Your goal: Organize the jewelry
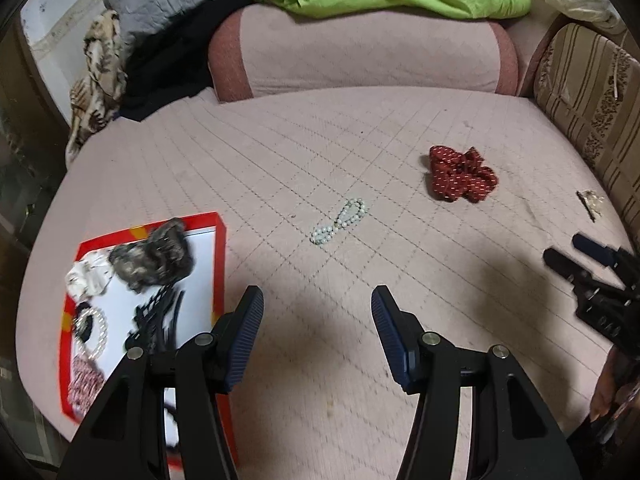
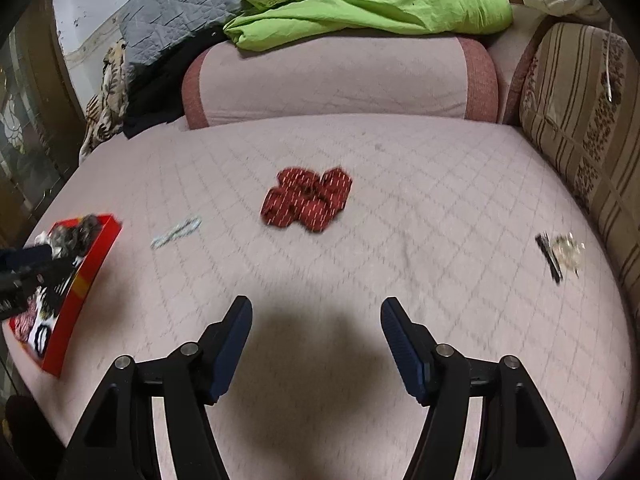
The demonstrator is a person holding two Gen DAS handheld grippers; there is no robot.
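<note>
Looking down over a pink quilted bed (image 1: pixel 360 152) from two hand-held grippers, both empty. Left gripper (image 1: pixel 317 300) with jaws spread wide, nothing between them. Right gripper (image 2: pixel 316 312) likewise wide apart and holding nothing.

Straight ahead of the left jaws, near but not touching: a pale bead bracelet (image 1: pixel 340 222), flat on the quilt, folded into a narrow loop. Long axis slanted, near end toward the left, far end toward the right. From the right wrist view, the same bracelet (image 2: pixel 176 232) far off to the left, blurred. Left gripper clearly the nearer of the two, and probably the one to take it.

Ahead of the right jaws, some way off: a dark red scrunchie with pale dashes (image 2: pixel 307 199), bunched in a loose heap. Further right, near the bed's edge, a small clear-and-black hair clip (image 2: pixel 560 254), too blurred to describe well.

Left of the left gripper, a shallow red-rimmed box (image 1: pixel 219 264), already holding a grey furry scrunchie (image 1: pixel 154 258), a pearl ring-shaped piece (image 1: pixel 96 330), a black claw clip (image 1: pixel 158 316) and other bits.

Bracelet small, smooth, beaded; likely to slip or trail if pinched at one end only.
</note>
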